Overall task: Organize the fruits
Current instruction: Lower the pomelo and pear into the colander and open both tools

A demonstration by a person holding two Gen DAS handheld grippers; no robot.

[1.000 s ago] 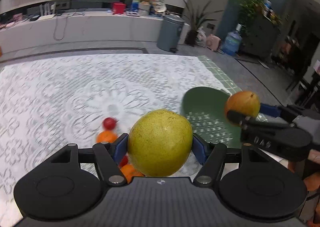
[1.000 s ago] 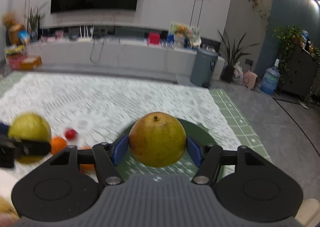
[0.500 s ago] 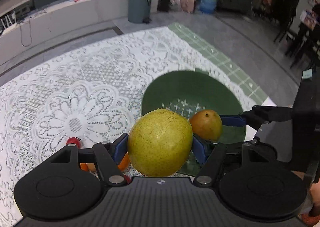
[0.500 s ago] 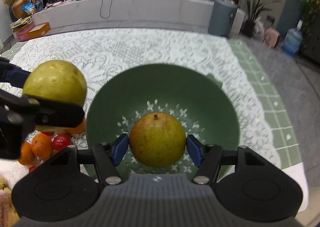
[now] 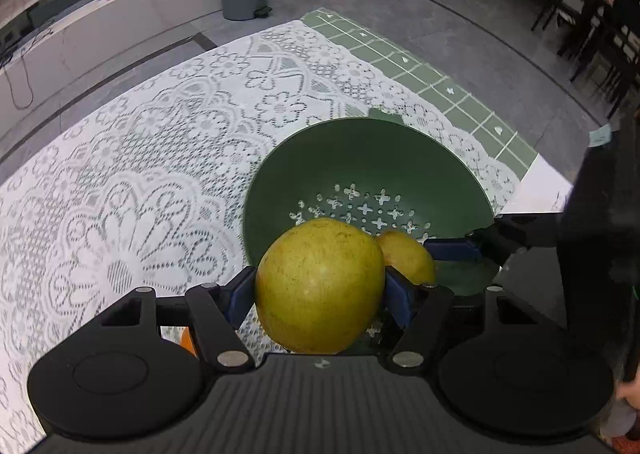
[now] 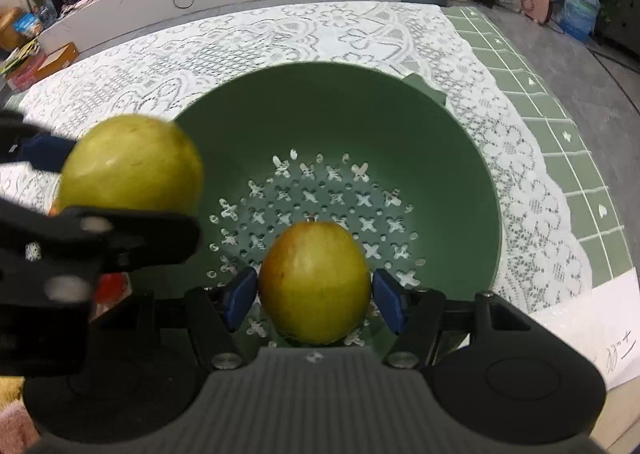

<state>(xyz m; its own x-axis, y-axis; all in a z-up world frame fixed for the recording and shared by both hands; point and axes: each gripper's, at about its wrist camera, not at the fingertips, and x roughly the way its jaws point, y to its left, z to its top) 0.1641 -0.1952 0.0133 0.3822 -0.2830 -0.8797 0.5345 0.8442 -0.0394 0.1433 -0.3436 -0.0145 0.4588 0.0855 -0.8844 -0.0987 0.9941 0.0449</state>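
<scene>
A: Status on the left side?

B: My left gripper (image 5: pixel 320 290) is clamped on a big yellow-green fruit (image 5: pixel 319 286), blue pads (image 5: pixel 397 294) pressing both sides, jaws spread wide. In the left wrist view it fills lower centre, over the near rim of the green bowl (image 5: pixel 360 149).

A: Right?

B: My right gripper (image 6: pixel 314 294) has the smaller fruit (image 6: pixel 314 282), yellow-green with an orange blush. Pads sit at its sides, jaws about half spread; I read it as gripped. In the right wrist view it's at lower centre, over the perforated bottom of the bowl.

A: Bowl position?

B: On the lace tablecloth (image 5: pixel 140 173), right of centre in the left view. Whether the fruit touches the bowl floor, I can't tell.

A: Anything else?

B: Something orange (image 5: pixel 187 340) peeks under my left jaw, lower left.
</scene>
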